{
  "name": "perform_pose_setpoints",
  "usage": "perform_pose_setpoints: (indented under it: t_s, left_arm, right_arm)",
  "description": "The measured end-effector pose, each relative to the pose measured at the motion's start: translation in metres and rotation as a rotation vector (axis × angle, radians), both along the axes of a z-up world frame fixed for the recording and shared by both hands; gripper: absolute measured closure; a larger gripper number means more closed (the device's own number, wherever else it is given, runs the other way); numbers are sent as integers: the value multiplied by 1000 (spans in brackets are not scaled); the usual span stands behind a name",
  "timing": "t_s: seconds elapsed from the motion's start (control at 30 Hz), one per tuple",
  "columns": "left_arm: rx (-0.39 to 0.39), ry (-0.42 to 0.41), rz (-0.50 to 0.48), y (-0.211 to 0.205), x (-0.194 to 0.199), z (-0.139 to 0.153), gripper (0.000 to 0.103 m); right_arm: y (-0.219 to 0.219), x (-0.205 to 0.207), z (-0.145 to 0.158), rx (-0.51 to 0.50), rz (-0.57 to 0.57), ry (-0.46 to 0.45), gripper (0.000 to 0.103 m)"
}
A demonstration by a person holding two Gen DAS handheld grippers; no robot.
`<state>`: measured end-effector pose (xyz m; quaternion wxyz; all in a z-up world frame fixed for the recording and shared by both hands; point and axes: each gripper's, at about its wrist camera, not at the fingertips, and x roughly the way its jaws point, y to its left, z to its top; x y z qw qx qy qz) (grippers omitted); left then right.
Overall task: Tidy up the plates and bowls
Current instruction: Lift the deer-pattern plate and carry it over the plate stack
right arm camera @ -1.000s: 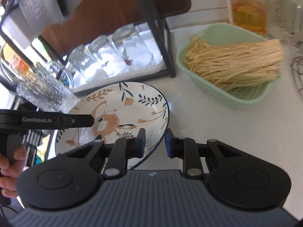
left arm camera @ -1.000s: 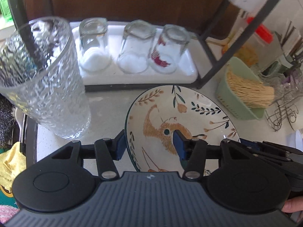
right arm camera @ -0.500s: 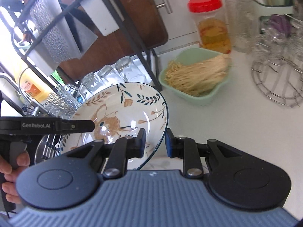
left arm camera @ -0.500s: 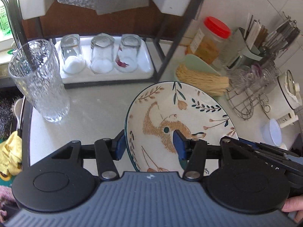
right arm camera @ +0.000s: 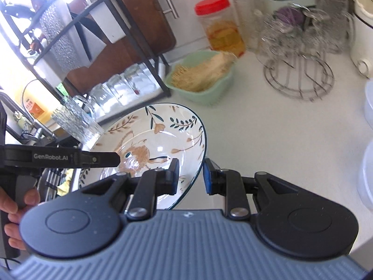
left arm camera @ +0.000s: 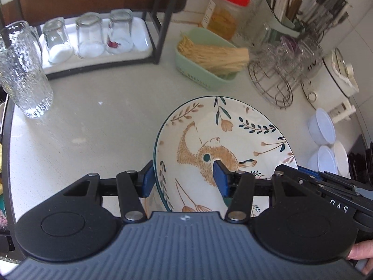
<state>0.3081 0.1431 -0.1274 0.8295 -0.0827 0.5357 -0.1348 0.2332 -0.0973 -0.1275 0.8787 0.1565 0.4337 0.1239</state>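
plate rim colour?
Dark teal line round the plate rim; clearest in the left wrist view.

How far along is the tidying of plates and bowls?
Nothing looks put away yet. In hand: the rabbit-pattern bowl, gripped at opposite rims by the left tool and right tool, above the counter. Left: setting it down, perhaps near the white bowls.

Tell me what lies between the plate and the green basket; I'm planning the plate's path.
Only bare counter lies between the plate and the basket, in both wrist views.
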Motion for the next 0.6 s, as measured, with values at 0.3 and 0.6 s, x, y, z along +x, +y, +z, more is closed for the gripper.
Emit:
perform_pose_setpoints:
  t_s: [0.3, 0.6]
  left_arm:
    - [34, 35, -81, -17, -9, -18, 45]
    - [90, 56, -107, -28, -13, -30, 45]
  right_arm:
    - [-10, -25, -18, -19, -44, 63, 78]
    - [-10, -34, -31, -31, -52, 93, 78]
